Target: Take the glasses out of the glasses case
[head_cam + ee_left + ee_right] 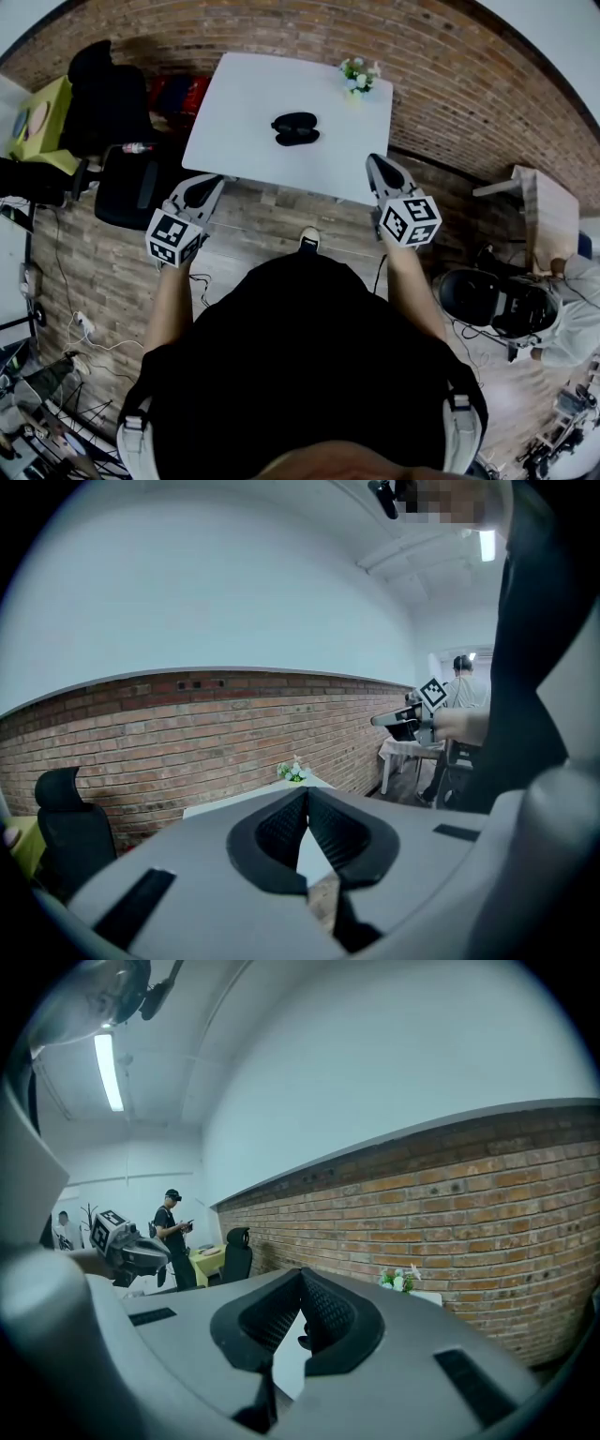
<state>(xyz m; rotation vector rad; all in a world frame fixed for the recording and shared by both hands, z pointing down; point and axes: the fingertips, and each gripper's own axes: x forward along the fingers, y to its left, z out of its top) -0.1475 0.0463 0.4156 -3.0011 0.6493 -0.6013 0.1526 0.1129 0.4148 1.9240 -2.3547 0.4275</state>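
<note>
Dark glasses case (295, 128) on white table (244, 112), flowers (358, 75) at far corner, left claw (214, 181), right claw (377, 164) at near edge

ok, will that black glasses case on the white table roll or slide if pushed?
The black rounded glasses case lies low and flat, so rolling or tipping seems unlikely. On the smooth white table it would probably slide when nudged.
</note>
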